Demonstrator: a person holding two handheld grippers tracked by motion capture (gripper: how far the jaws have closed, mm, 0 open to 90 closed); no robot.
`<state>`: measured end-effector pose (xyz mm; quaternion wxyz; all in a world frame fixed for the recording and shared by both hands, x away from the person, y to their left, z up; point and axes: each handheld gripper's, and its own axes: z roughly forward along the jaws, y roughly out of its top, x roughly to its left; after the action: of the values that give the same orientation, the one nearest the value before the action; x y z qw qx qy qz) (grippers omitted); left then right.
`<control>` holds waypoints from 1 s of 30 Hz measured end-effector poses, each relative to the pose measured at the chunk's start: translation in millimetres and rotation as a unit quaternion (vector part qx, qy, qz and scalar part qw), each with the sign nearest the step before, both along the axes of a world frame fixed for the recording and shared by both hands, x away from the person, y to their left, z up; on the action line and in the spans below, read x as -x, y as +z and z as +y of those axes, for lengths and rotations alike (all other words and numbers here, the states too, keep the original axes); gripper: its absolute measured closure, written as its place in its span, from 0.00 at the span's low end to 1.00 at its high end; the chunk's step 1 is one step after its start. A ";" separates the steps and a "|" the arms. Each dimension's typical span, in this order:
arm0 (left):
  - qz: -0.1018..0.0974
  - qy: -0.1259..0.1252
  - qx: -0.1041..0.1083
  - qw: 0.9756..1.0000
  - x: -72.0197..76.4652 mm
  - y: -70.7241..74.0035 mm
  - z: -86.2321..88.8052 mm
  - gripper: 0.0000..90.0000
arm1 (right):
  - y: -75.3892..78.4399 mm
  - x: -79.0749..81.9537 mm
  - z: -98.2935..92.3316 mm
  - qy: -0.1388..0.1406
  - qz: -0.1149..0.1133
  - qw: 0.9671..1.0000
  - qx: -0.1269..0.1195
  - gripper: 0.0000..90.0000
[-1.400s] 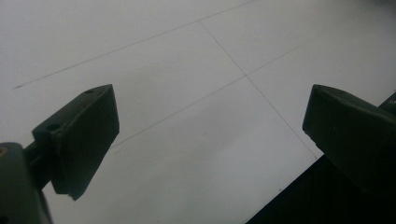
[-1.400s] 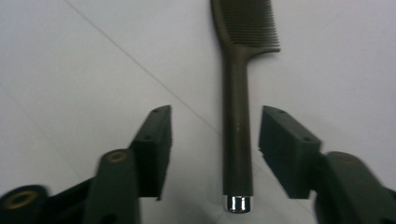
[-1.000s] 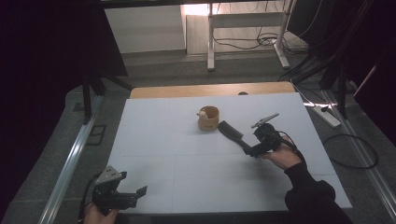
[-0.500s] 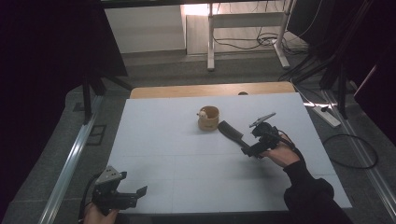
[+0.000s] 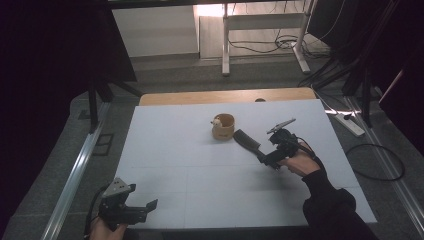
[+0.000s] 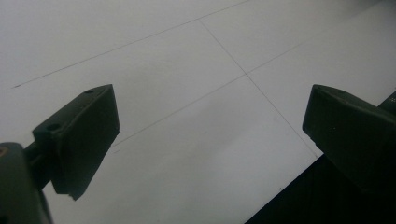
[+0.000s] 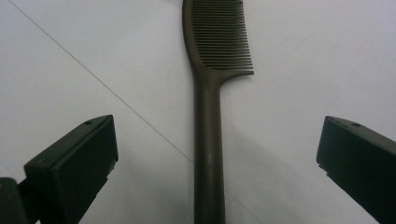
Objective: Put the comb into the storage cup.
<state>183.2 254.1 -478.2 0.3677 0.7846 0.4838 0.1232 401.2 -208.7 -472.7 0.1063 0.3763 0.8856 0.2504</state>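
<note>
comb (image 7: 208, 140) flat on surface (image 5: 200, 175), near small cup (image 5: 223, 126) | my right hand-held gripper (image 7: 217, 154) wide open, jaws just opened, straddling handle untouched | left hand-held gripper (image 6: 210, 135) open, empty | comb light, stiff, slick; pinch mid-handle

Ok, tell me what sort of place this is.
Probably a lab or workshop set up for recording handling work: a white-covered table on a bare grey floor, cables and a power strip beside it, desk legs behind, and dark screens around.
</note>
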 end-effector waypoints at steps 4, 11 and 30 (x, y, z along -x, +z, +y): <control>0.000 0.000 0.000 1.000 -0.1 0.0 -0.2 0.05 | -4.2 -2.5 1.5 0.000 0.011 1.000 0.012 0.00; 0.001 -0.001 0.000 1.000 -0.2 -0.1 -0.3 0.05 | -13.8 -6.9 4.8 0.003 0.020 0.999 0.028 0.00; 0.001 -0.003 -0.001 1.000 -0.2 -0.2 -0.9 0.05 | -41.0 -12.4 12.4 0.016 0.034 0.997 0.065 0.00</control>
<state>183.3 253.2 -478.3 0.3666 0.7865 0.4818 0.1216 413.6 -196.3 -513.7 0.0958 0.3626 0.9091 0.1811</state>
